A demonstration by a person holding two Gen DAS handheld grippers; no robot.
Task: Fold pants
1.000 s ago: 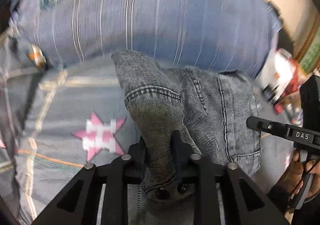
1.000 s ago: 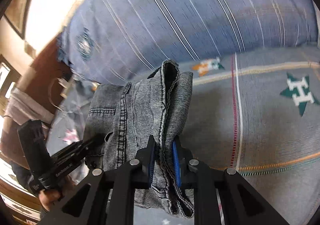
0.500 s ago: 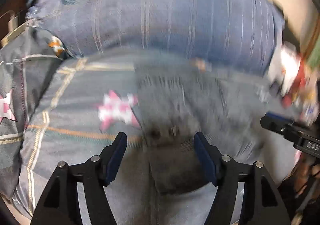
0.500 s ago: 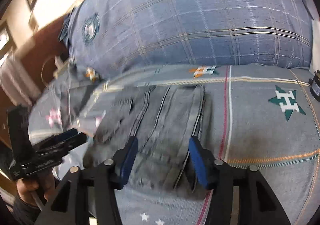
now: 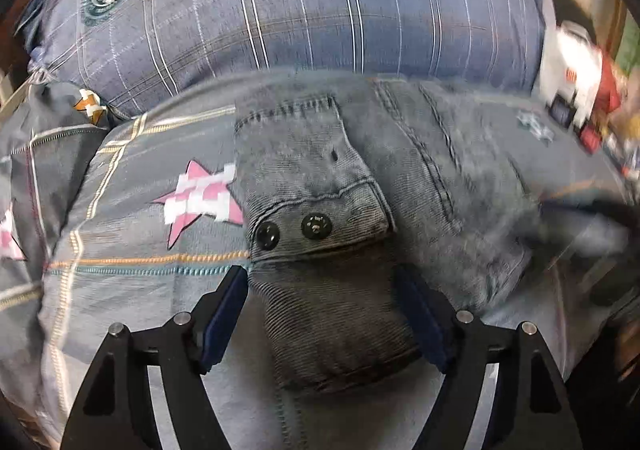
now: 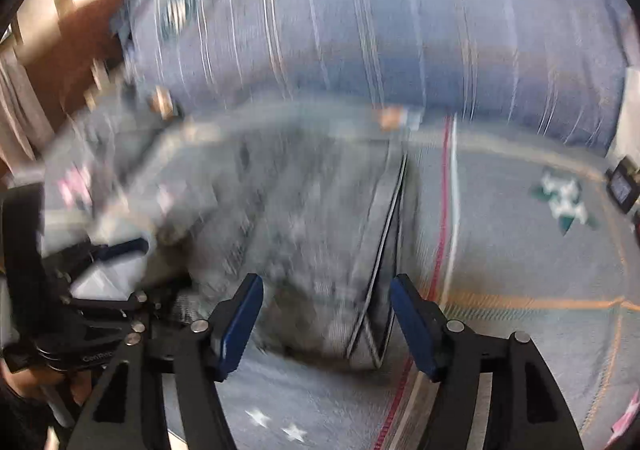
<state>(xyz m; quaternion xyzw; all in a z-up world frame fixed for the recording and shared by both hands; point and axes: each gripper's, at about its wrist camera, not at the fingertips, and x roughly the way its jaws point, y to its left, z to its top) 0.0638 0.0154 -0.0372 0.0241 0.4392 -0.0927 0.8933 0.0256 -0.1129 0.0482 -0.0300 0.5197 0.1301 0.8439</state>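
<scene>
Both claws let go since a second ago: each had a bunch of denim pinched and lifted off the bed, now the pants (image 5: 360,186) lie flat on the bedspread (image 5: 132,282) and both claws are spread with nothing in them.

Left claw (image 5: 322,314): jaws wide apart, straddling the folded waistband end without gripping it. Two dark snap buttons (image 5: 294,230) face up just ahead of it. Right claw (image 6: 326,324): also released, jaws either side of the pants' side seam edge. That view is heavily motion-blurred, so fine detail there is unreliable.

Position: pants sit mid-bed, just short of the big plaid pillow (image 5: 304,6), next to the pink star print (image 5: 200,198).

Progress, my read:
- done: at least one fold laid down; denim looks doubled over, with a pocket flap folded on top near the waistband
- bundle looks fairly compact and squared on the left side
- right side too blurred to judge edge alignment
- left: probably one more fold to shorten it, or just smoothing; can't tell whether the full leg length is already tucked in

Other clutter at the bed's far right edge, too blurred to identify.
</scene>
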